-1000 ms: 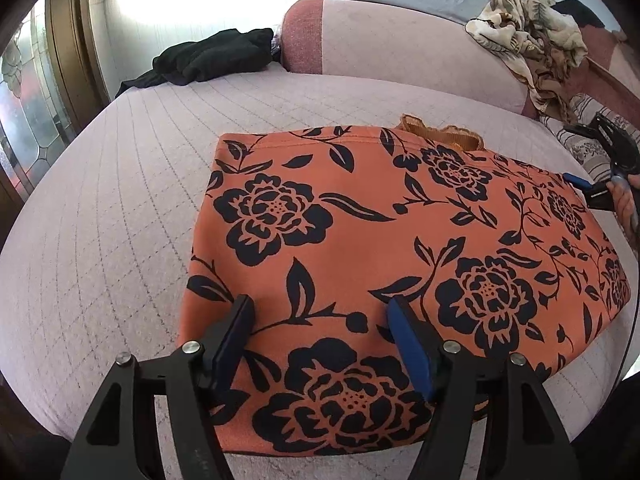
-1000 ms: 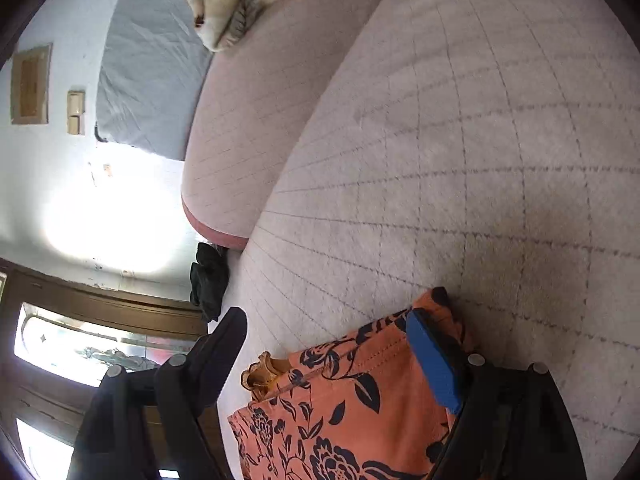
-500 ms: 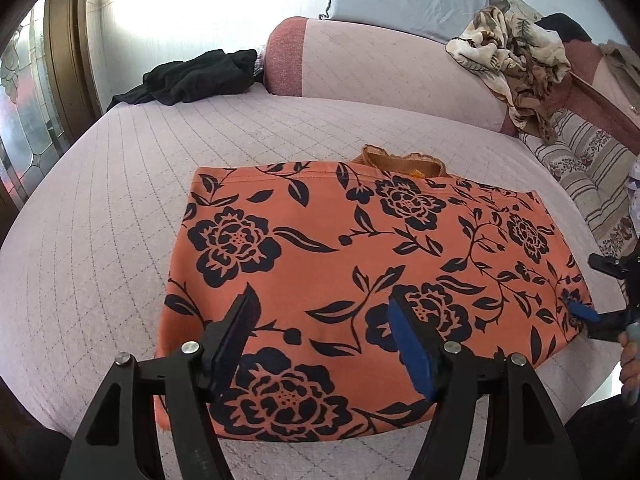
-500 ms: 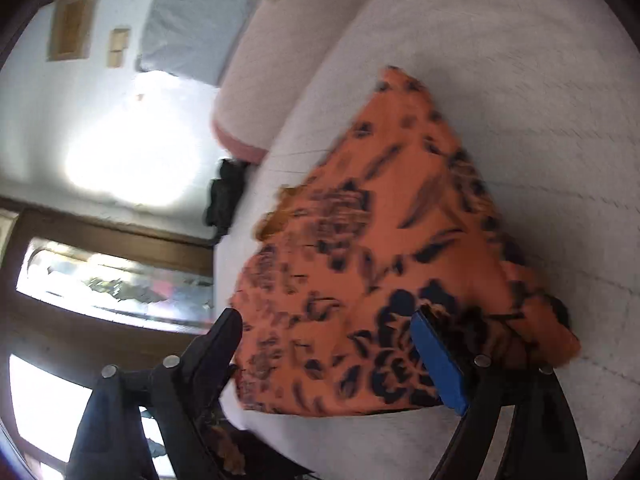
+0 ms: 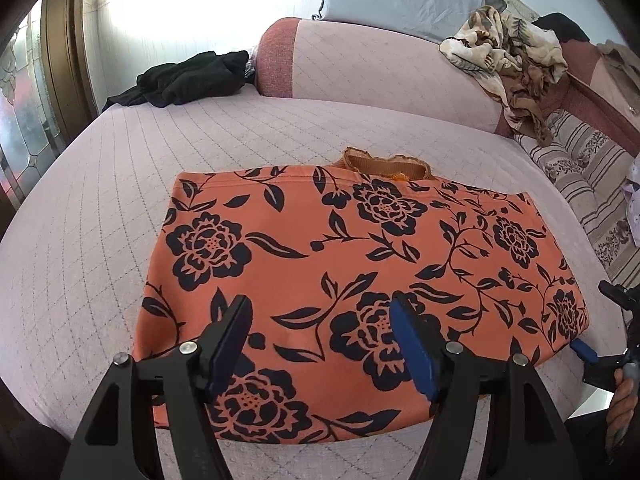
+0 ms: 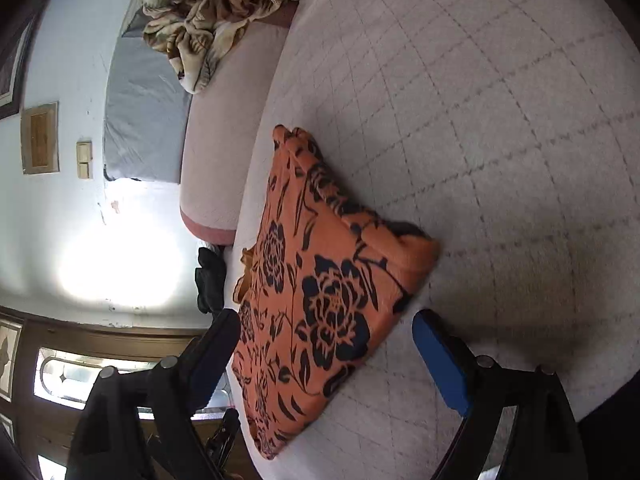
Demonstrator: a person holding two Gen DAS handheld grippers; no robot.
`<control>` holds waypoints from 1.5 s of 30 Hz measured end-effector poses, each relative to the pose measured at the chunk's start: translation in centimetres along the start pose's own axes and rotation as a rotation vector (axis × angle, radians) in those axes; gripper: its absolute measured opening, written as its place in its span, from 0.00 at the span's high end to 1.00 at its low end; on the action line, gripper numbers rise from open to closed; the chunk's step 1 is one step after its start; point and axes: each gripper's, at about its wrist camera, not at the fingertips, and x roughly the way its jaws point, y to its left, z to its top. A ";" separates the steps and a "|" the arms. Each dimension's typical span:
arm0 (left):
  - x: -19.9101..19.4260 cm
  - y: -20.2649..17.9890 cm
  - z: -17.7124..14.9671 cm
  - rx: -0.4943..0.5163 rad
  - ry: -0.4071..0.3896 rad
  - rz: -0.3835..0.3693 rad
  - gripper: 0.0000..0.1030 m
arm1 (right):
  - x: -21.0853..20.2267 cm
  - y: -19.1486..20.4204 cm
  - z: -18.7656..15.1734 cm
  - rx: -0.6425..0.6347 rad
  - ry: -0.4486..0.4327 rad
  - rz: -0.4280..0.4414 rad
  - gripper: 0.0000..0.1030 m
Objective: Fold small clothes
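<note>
We see the orange floral garment [image 5: 360, 272] lying folded flat on the pink quilted bed [image 5: 100, 208]. Left gripper [image 5: 320, 344] hovers over its near edge, jaws apart, nothing pinched. Only the left view shows the black clothes [image 5: 188, 78] far left and a brown collar [image 5: 384, 164]. Right gripper [image 6: 324, 356] jaws are opening, empty; only its view shows the garment's stacked right edge [image 6: 400, 236].

Left wrist view looks down close over the orange floral garment [image 5: 360, 280]; rolled right wrist view shares it.
</note>
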 end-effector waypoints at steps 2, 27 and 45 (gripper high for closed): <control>0.6 -0.5 0.5 -0.006 0.007 -0.010 0.30 | 0.6 -0.1 0.7 0.045 -0.011 -0.006 0.13; 7.2 -4.4 0.4 0.118 0.041 0.001 0.27 | -2.8 4.6 3.6 -0.336 -0.108 -0.317 0.28; 7.4 -4.4 0.1 0.137 0.013 -0.008 0.22 | 11.2 8.5 6.8 -0.664 0.211 -0.403 0.76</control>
